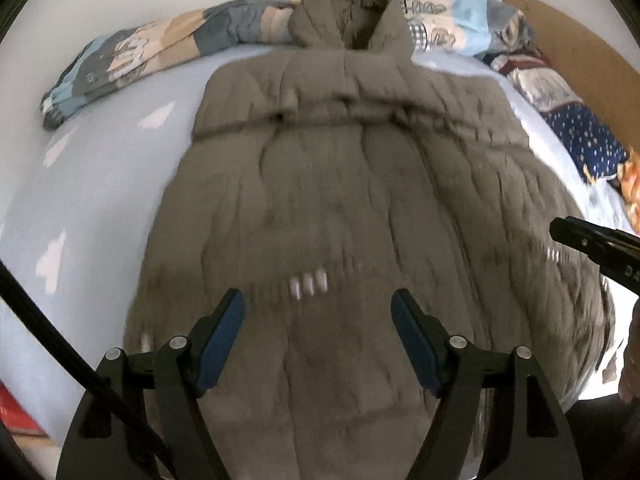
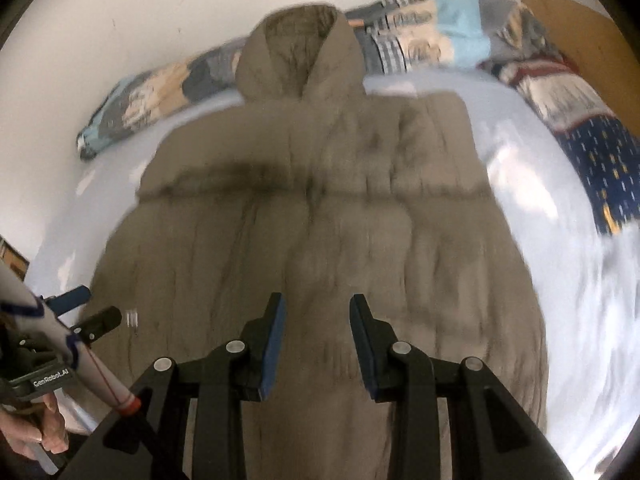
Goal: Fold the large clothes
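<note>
left wrist view: a long olive puffer coat (image 1: 344, 208) lies flat down the middle of a pale blue bed (image 1: 100, 184), hood at 12 o'clock against a rolled patterned quilt (image 1: 152, 56). the left gripper (image 1: 318, 316) hovers above the hem, jaws wide apart and empty. the right gripper (image 1: 592, 244) pokes in at 3 o'clock.

right wrist view: the right gripper, jaws parted and holding nothing, hangs over the lower coat; the left gripper sits at 8 o'clock.

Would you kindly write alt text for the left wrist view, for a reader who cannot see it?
A large brown hooded coat lies spread flat on a pale blue bed, hood toward the wall. The open left tool hovers over its lower part, holding nothing. A patterned blanket is bunched along the wall.
</note>
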### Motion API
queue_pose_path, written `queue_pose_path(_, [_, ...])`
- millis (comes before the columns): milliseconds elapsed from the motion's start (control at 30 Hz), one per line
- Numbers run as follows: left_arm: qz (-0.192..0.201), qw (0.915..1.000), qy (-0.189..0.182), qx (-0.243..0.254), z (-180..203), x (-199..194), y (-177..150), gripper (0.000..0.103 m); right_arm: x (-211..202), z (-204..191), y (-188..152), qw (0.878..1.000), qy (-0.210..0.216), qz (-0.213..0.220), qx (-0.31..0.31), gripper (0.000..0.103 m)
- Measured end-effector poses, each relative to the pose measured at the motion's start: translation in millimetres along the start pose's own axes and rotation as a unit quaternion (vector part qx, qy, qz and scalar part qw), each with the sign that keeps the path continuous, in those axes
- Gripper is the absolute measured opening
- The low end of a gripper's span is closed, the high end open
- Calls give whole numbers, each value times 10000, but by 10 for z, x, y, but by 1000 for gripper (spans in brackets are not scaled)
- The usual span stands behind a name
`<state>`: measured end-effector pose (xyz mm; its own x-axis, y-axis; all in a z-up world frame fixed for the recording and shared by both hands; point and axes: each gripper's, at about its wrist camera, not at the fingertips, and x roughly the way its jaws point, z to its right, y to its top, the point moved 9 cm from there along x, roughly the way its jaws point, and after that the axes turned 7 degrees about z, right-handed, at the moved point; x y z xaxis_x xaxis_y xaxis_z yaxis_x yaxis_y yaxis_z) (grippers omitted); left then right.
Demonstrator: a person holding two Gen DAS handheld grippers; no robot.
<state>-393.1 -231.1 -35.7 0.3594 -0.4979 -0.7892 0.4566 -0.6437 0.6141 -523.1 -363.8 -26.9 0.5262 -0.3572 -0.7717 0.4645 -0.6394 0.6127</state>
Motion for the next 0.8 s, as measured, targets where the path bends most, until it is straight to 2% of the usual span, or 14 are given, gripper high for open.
queue_pose_path(67, [-32, 9999, 106, 10, 34, -22, -213, 75, -88, -31, -209, 10000, -28, -62, 7, 36])
queue_pose_path(200, [-432, 9984, 247, 257, 65, 217, -629, 75, -107, -104, -646, 9994, -124, -310, -87, 37])
queue_pose_path(267, [-257, 9986, 298, 344, 71, 177, -642, 75, -28, -93, -846, 9981, -294, -484, -256, 37])
queue_pose_path(333, [-113, 9988, 359, 305, 46, 59, -630, 75, -109, -128, -916, 9970, -469, -356, -502, 37])
queue_pose_path(400, [204, 9989, 396, 134, -32, -144, -611, 75, -270, -179, -916, 9958, -581, -70, -699, 37])
queue_pose_path(567, [640, 9946, 781, -253, -480, -494, -641, 75, -632, -285, -970, 9867, -1015, 571, -1133, 37])
queue_pose_path(733, [412, 9878, 1125, -999, -1122, -468, -788, 75, -764, -387, -1029, 9811, -1076, 767, -1413, 37])
queue_pose_path(800, [312, 9826, 1264, -1323, -1321, -433, -882, 75, -757, -368, -1048, 9802, -1122, 765, -1443, 37])
